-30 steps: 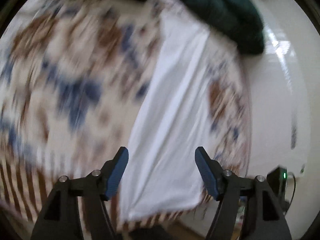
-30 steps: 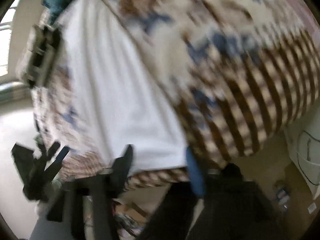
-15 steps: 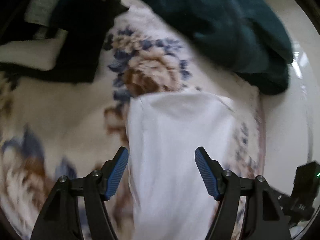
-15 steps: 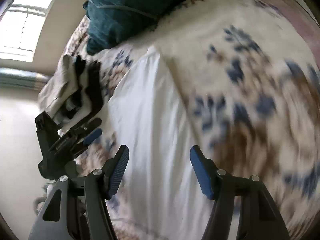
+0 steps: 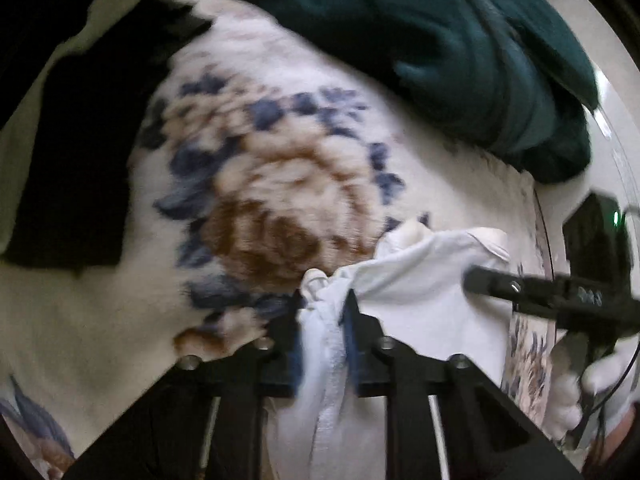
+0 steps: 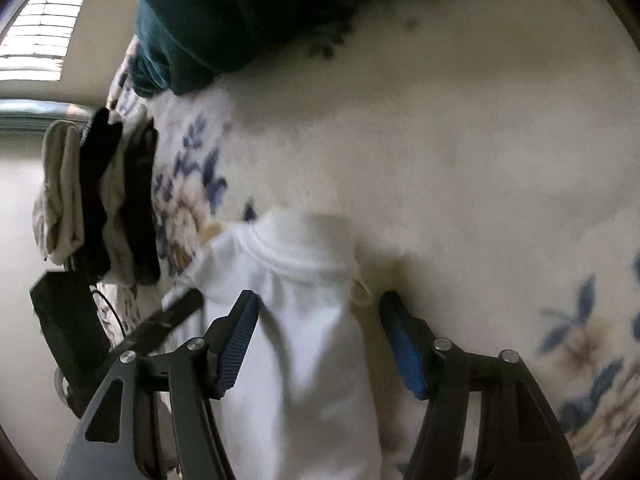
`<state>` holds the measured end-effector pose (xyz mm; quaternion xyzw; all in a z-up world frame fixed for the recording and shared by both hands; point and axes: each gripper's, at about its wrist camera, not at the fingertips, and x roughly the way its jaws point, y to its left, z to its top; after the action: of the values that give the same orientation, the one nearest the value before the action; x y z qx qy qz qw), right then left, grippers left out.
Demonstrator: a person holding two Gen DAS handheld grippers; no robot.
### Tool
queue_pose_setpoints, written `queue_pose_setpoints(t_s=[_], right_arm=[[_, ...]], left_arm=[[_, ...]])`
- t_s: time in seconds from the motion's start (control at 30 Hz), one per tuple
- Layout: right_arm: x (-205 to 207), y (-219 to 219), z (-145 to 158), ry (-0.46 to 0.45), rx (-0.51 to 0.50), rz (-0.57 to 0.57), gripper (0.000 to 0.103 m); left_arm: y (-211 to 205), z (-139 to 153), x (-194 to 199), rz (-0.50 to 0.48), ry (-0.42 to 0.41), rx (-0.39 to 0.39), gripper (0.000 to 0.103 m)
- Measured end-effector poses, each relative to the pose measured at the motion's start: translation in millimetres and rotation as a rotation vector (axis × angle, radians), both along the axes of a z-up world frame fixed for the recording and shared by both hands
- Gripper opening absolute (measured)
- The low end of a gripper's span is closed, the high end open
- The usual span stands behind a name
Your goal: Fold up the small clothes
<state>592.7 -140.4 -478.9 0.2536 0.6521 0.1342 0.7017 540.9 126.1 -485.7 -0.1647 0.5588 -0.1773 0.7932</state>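
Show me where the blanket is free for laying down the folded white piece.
Free: the plain cream stretch of the floral blanket, right of the white garment and below the teal cloth. Also the big brown rose between the black clothes and the garment. Crowded: the left edge, where the socks lie.

You are working over a bed covered by a cream floral blanket (image 5: 280,200) with blue and brown blooms. On it lies the white garment (image 6: 304,320) nearest you, a dark teal cloth (image 5: 460,48) bunched at the far side, and black and pale socks (image 6: 100,200) at the left edge.
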Motion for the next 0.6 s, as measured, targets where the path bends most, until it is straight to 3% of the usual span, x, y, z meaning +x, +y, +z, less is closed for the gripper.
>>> queue_pose_setpoints(t_s=[0.03,0.13,0.4,0.6], right_arm=[[-0.5,2.6,5.4,-0.013,-0.005,0.011,0.019],[-5.1,10.3,22.5,-0.072,-0.034,0.039,0.008],[-39.5,17.3,84.1,-0.227,-0.083,0.059,0.006],[-90.0,18.6,130.0,-0.346,-0.109,0.074,0.006]], left_arm=[[-3.3,4.2,-2.5,-0.014,-0.034,0.017,0.011],[-4.2,14.2,-5.2,-0.015,-0.080,0.035,0.010],[3.3,69.3,-31.1,0.008,-0.222,0.037,0.010],[11.3,113.3,-76.9,0.007,-0.333,0.030,0.010]])
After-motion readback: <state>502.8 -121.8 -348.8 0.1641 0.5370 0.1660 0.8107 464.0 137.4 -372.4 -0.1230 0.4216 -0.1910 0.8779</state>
